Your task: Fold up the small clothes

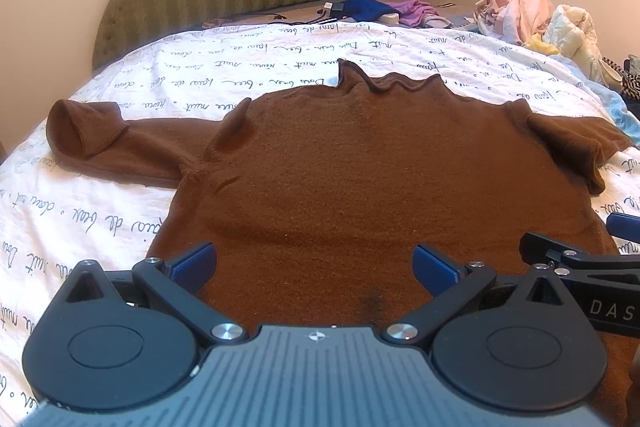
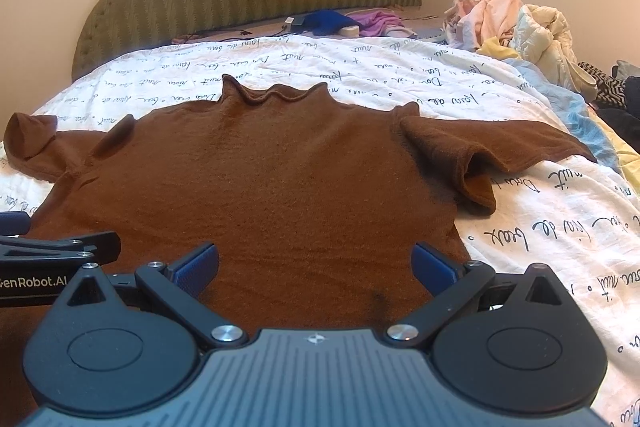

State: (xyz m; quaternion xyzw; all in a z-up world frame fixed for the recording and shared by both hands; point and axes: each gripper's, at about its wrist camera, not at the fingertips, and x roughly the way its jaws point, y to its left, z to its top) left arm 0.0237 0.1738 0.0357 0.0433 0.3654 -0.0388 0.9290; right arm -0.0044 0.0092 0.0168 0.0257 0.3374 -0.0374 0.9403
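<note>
Brown sweater — flat, sleeves outspread

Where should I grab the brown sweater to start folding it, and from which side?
Probably the sleeves. The sweater lies flat on the bedspread, neck away, so its body offers no edge. The left gripper could take the left cuff from outside, since it stands raised; the right gripper likewise the right cuff.

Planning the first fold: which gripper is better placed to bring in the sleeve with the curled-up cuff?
Left. The left gripper hovers open nearer that sleeve on the brown sweater.
</note>
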